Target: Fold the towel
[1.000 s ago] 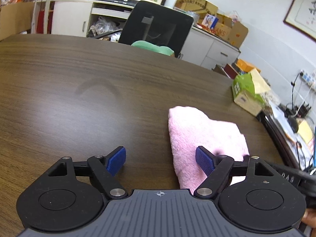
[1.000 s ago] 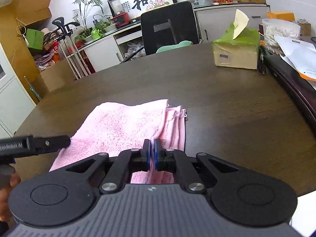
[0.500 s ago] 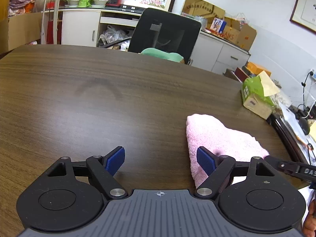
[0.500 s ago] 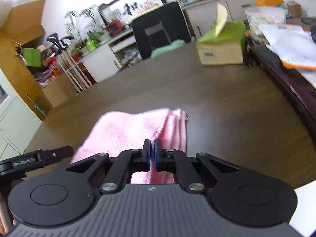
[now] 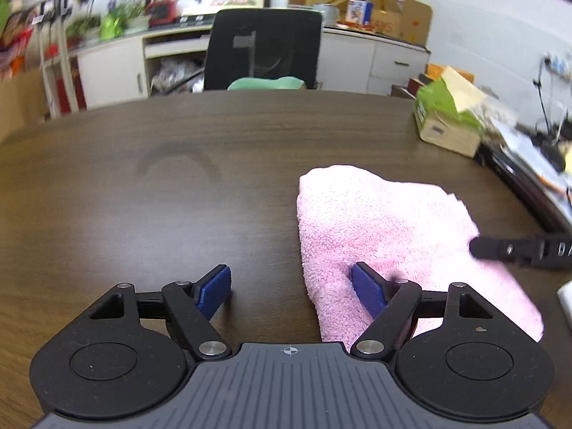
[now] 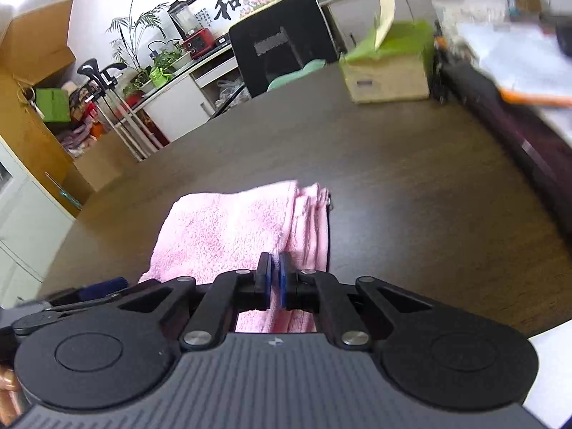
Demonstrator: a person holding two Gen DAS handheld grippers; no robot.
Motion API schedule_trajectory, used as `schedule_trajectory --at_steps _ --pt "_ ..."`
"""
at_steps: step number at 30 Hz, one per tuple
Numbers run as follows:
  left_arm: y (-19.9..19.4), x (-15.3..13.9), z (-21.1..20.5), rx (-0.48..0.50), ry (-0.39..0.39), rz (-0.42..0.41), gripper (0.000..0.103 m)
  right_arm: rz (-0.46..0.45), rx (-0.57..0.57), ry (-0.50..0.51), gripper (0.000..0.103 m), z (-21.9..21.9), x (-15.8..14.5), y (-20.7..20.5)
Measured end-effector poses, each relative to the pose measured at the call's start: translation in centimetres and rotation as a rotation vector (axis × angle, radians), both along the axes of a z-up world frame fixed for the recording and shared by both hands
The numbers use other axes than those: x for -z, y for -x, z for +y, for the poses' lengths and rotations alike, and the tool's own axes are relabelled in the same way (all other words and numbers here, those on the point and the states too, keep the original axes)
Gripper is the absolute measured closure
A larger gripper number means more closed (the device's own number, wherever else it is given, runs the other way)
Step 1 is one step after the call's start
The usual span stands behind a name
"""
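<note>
Your left tongs (image 5: 291, 287) are spread wide, low over the dark wooden bench (image 5: 150, 193), with the right blue pad (image 5: 368, 291) resting on the folded pink towel (image 5: 386, 228). Your right tongs (image 6: 274, 280) are pressed nearly together just above the towel's near edge; whether they pinch cloth cannot be told. A green tissue box (image 6: 389, 62) stands well beyond them.

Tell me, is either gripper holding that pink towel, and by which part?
Left gripper is open, holding nothing. Right gripper is closed above the towel, which lies flat; no cloth looks pinched or lifted, so probably nothing is held.
</note>
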State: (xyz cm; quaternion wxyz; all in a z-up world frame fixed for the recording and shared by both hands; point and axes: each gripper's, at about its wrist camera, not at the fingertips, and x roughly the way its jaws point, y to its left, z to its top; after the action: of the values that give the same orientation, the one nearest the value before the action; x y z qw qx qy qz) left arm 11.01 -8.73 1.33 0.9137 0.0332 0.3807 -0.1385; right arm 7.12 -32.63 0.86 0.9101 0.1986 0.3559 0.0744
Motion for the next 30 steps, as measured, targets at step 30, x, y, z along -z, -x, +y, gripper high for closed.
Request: schedule_trajectory --at_steps 30 --pt "2.4 -0.3 -1.5 0.064 -0.206 -0.067 0.030 -0.036 -0.143 0.038 0.103 2.8 1.2 -0.2"
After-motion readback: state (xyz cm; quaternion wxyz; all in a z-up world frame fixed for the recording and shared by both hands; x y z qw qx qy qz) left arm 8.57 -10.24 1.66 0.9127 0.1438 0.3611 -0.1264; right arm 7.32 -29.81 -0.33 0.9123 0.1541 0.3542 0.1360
